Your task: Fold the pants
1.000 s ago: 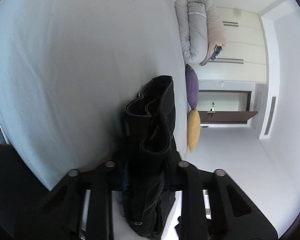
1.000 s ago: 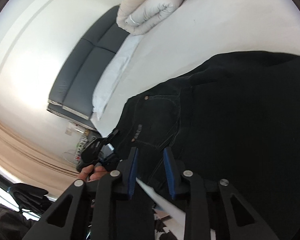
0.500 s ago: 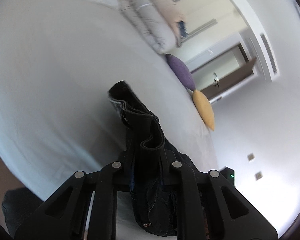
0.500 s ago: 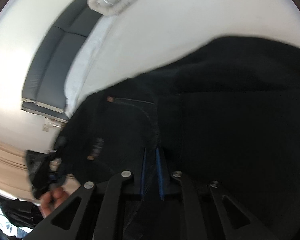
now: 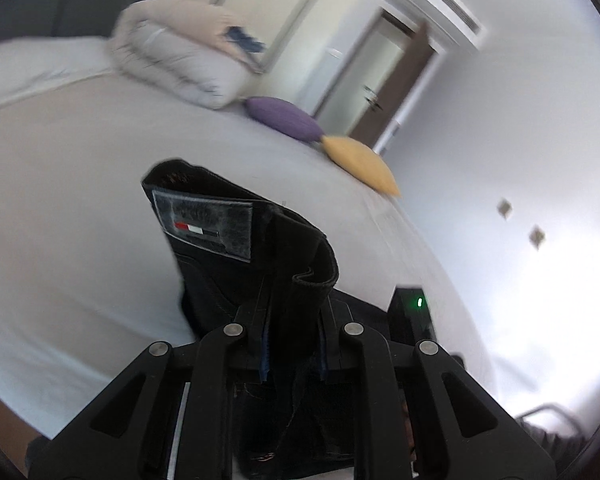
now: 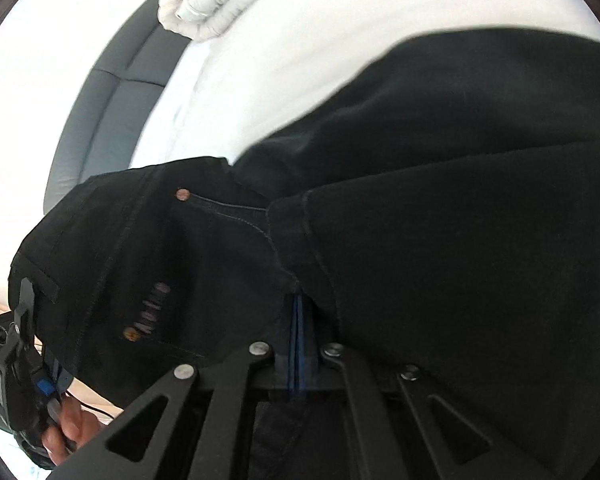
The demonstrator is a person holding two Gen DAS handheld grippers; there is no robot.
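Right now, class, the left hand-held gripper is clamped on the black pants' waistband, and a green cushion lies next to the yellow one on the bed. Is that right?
Not quite. The cushion beside the yellow cushion is purple, not green, as the left wrist view shows. The rest holds: the left hand-held gripper is clamped on the black pants at the waistband, over the bed.

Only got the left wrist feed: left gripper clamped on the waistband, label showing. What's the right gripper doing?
Observer: The right gripper is shut, its tips tucked under a seam of the pants beside the front pocket. Whether cloth is pinched I cannot tell.
Operator: Rest of the pants bunched or laid out?
Observer: Laid out: the dark legs spread across the white bed.
Operator: Left side visible from there?
Observer: Yes, the left gripper bites the waistband end at the lower left of the right wrist view, with a hand on its handle.
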